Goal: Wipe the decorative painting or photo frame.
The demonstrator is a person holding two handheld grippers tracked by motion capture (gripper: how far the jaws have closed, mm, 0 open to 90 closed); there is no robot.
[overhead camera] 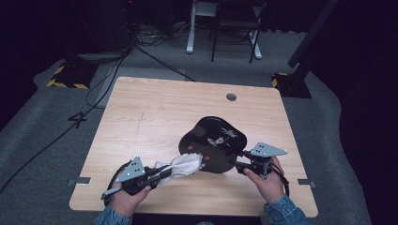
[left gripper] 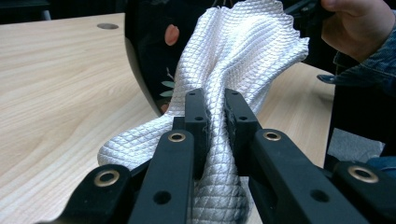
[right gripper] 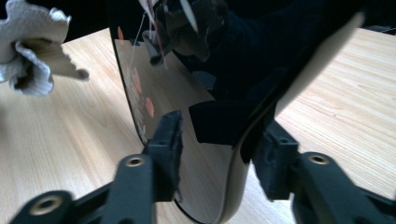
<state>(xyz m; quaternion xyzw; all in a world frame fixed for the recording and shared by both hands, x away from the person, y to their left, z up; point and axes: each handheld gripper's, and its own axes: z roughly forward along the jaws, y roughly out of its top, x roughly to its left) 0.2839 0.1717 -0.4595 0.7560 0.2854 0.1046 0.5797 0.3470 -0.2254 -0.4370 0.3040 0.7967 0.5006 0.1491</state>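
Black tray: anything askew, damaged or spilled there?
Nothing spilled or damaged that I can see. The black tray is tipped up off the table with its rim between the right gripper fingers, which looks deliberate. The left gripper pinches a white cloth beside it.

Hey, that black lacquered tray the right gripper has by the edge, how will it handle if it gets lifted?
The tray looks stiff: its rim keeps a clean curve between the right gripper fingers. Its glossy, mirror-like surface probably makes it slippery. Held only at one edge, it may tip or pivot.
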